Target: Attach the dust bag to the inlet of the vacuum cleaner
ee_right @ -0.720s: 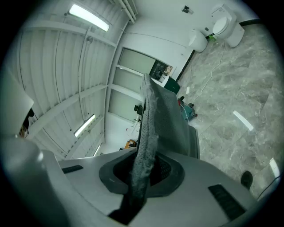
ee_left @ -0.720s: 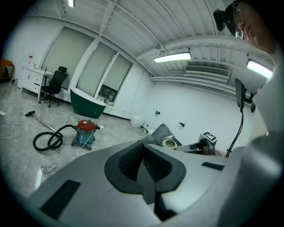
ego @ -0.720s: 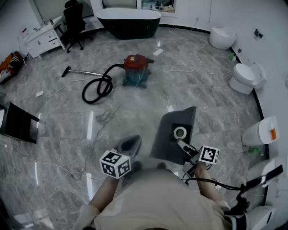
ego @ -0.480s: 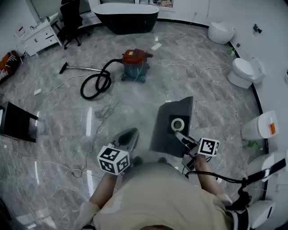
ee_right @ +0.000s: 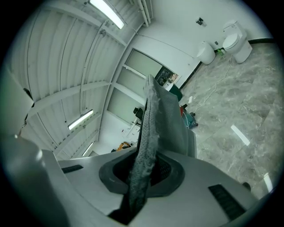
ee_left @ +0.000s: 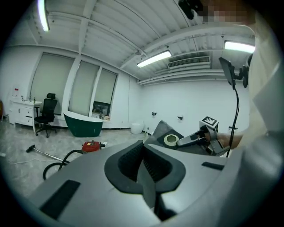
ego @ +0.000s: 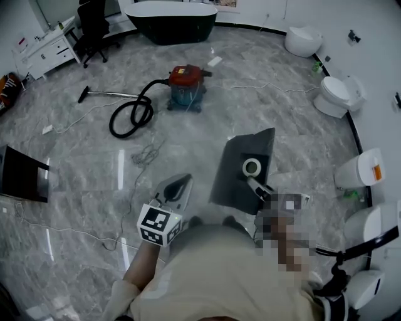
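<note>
The red and teal vacuum cleaner (ego: 188, 88) stands on the marble floor, its black hose (ego: 130, 116) coiled to its left. A grey dust bag (ego: 238, 178) with a white ring collar (ego: 252, 167) hangs in front of me. My right gripper (ego: 257, 187) is shut on the bag's edge, and the grey cloth (ee_right: 144, 146) runs up between its jaws. My left gripper (ego: 176, 190) is shut and holds nothing, left of the bag. The left gripper view shows the bag (ee_left: 165, 133), the vacuum cleaner (ee_left: 92, 145) far off and the right gripper (ee_left: 191, 139).
A black bathtub (ego: 172, 19) and an office chair (ego: 93, 25) stand at the back, and toilets (ego: 335, 97) line the right wall. A suction wand (ego: 103, 95) and loose cables (ego: 147, 157) lie on the floor. A black panel (ego: 22, 178) sits at left.
The bag has risen a little in my right gripper's hold. My left gripper has shifted slightly. The vacuum cleaner sits a bit higher in the head view.
</note>
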### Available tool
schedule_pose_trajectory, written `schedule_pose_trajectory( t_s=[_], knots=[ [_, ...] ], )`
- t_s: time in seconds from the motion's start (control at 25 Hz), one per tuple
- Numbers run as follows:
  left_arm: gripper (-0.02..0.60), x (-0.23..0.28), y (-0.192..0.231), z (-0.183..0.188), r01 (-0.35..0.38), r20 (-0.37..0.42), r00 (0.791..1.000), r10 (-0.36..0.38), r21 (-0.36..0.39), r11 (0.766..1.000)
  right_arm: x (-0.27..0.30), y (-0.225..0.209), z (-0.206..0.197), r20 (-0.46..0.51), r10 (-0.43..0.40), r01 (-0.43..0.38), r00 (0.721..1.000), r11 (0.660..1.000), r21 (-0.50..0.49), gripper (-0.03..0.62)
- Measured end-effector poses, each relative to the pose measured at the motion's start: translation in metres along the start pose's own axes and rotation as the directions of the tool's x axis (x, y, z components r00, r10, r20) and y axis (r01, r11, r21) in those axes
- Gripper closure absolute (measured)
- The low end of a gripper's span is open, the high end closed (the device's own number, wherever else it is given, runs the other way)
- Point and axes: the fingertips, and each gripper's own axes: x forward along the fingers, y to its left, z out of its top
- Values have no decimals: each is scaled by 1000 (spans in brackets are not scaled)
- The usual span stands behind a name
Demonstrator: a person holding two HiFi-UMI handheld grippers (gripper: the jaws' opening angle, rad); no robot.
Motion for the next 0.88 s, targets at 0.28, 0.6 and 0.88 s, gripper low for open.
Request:
schedule_pose_trajectory(
  t_s=[0.28,0.6,0.88],
  knots=[
    [586,-19,31,-16,-6,-18,1000,5,-67,998,11,0,-11,11,-74,74,997,997,25,556],
    [586,-8,36,-18,6,-13,1000,-8,-96,995,13,-12,2,32,-128,126,991,991,53,556],
    [586,26,50,-11,-63,-69,996,59,-49,997,23,-42,33,44,-145,141,988,986,87,556]
  ],
)
